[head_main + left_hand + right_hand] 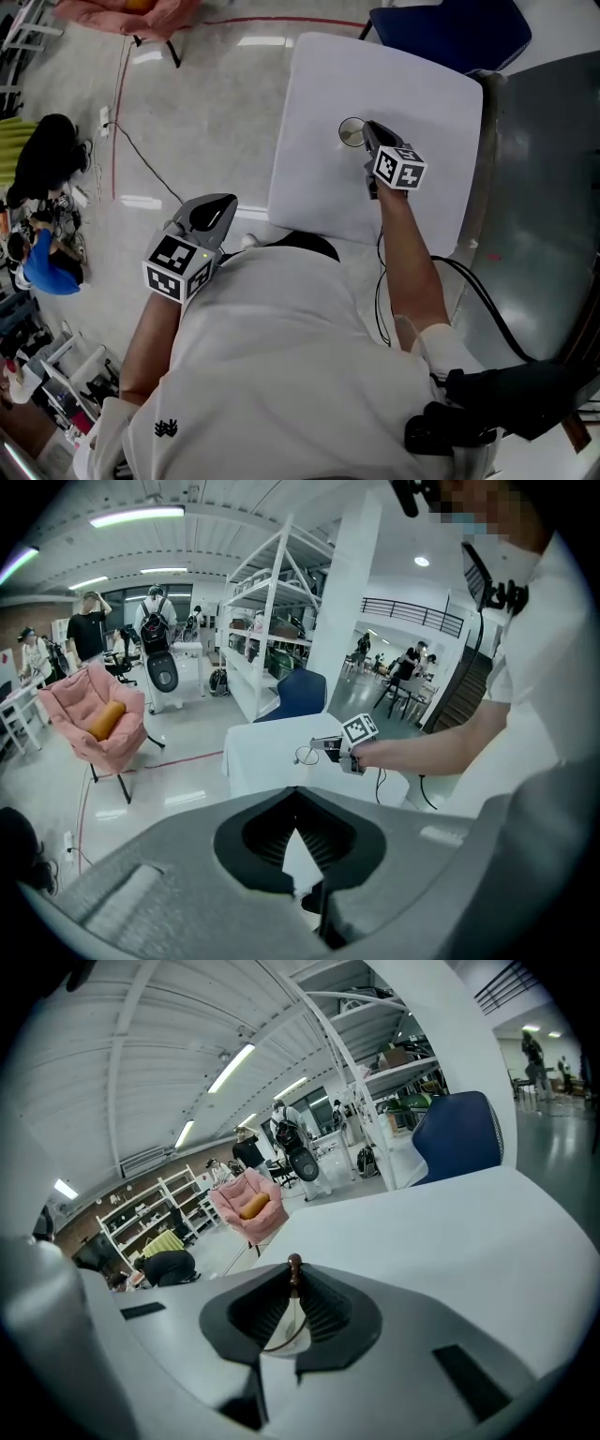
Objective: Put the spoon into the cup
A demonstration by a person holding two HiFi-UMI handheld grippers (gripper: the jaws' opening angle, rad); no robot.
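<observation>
Right gripper (368,132) was over the middle of the white table (422,84), its jaws drawn narrow and clamped on the thin spoon (352,133). The spoon's brown knob stood at the jaw tips and its rounded end projected just beyond them, above the tabletop. Left gripper (223,204) was off the table's near edge, over the floor, its jaws together and empty.

bright, even indoor light from ceiling tube lamps (139,517); white glare patches on the glossy floor (262,41). both gripper views bulge fisheye-style, with black corners and a soft foreground.
</observation>
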